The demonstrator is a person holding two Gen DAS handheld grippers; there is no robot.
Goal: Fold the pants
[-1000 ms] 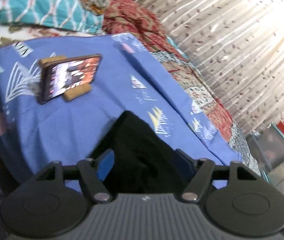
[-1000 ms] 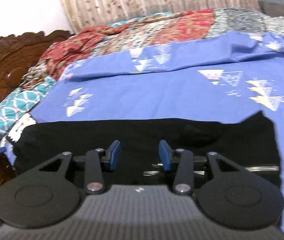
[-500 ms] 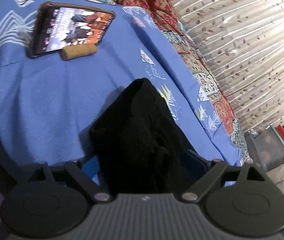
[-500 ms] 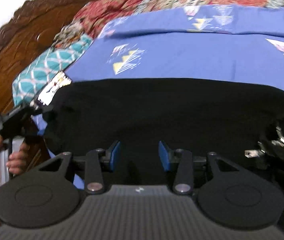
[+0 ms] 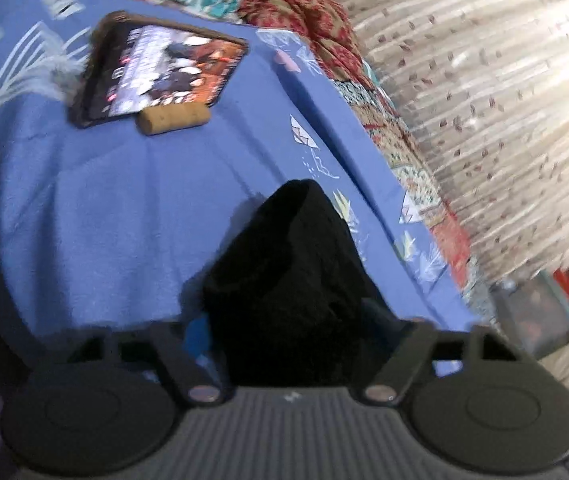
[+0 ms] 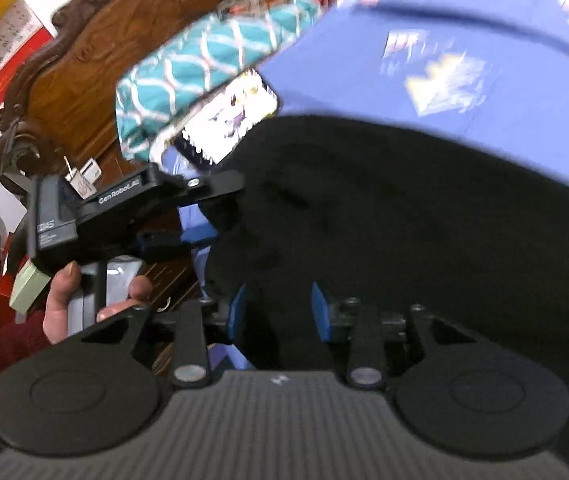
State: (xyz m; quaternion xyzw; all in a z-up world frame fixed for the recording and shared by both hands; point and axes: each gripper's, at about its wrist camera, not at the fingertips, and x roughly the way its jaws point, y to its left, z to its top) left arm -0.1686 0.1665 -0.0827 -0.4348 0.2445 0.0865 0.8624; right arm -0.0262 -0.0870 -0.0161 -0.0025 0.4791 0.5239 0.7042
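Note:
The black pants lie across the blue bedsheet. In the left wrist view a bunched end of the pants fills the wide gap between the blue pads of my left gripper, which is open around it. In the right wrist view my right gripper has its blue pads partly closed over black fabric; whether they pinch it I cannot tell. The left gripper also shows in the right wrist view, held by a hand at the pants' left end.
A phone leans on a cork stand on the blue sheet. A teal patterned pillow and a carved wooden headboard are at the bed's head. A patterned curtain hangs behind the bed.
The right gripper has swung left toward the pants' left end, so the left gripper and hand now show large. The left view has shifted slightly; the phone appears nearer.

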